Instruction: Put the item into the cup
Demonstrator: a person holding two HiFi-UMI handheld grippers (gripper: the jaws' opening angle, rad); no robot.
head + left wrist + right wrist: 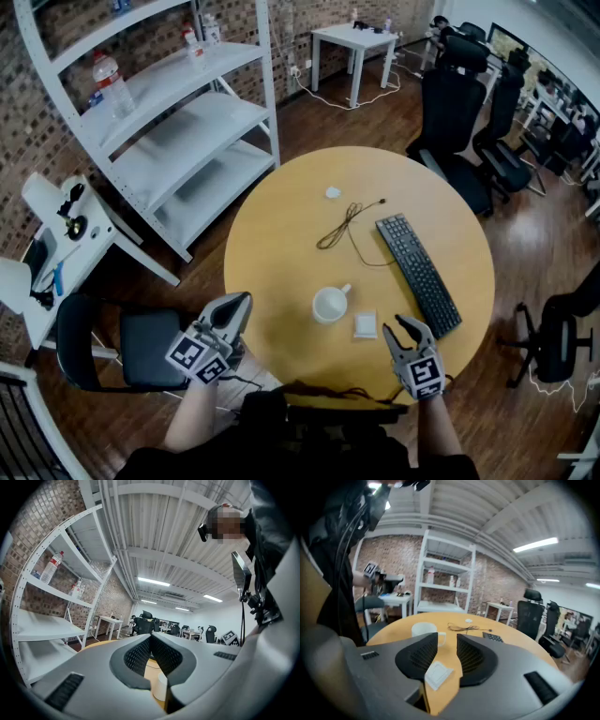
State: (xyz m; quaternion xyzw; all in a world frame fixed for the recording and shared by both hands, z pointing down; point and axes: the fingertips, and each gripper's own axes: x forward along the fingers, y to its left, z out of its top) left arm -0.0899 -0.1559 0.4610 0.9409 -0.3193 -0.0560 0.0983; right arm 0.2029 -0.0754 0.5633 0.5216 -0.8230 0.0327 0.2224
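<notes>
**Fig.: Both grippers at near edge of round bench, item still beside cup**

Head view, looking steeply down. Round wooden bench carries a white cup w/ handle turned to the far right. The item, a flat white square, lies on the bench just right of the cup, not in it.

R gripper is held at the near-right edge, tips just beside the item; jaws stand apart. In the right gripper view the R gripper has nothing clamped: the item lies flat on the bench low in the gap, near the viewer's-left pad, w/ the cup beyond it.

L gripper is at the near-left edge, well left of the cup. In the left gripper view the L gripper points up toward the ceiling; its jaws are together at the tips, holding nothing.

Also on the bench: black keyboard at right, set diagonally; thin dark cable near centre; small white object at the far side. Off the bench: white shelf unit at left w/ a bottle on it; black office chairs at far right.
</notes>
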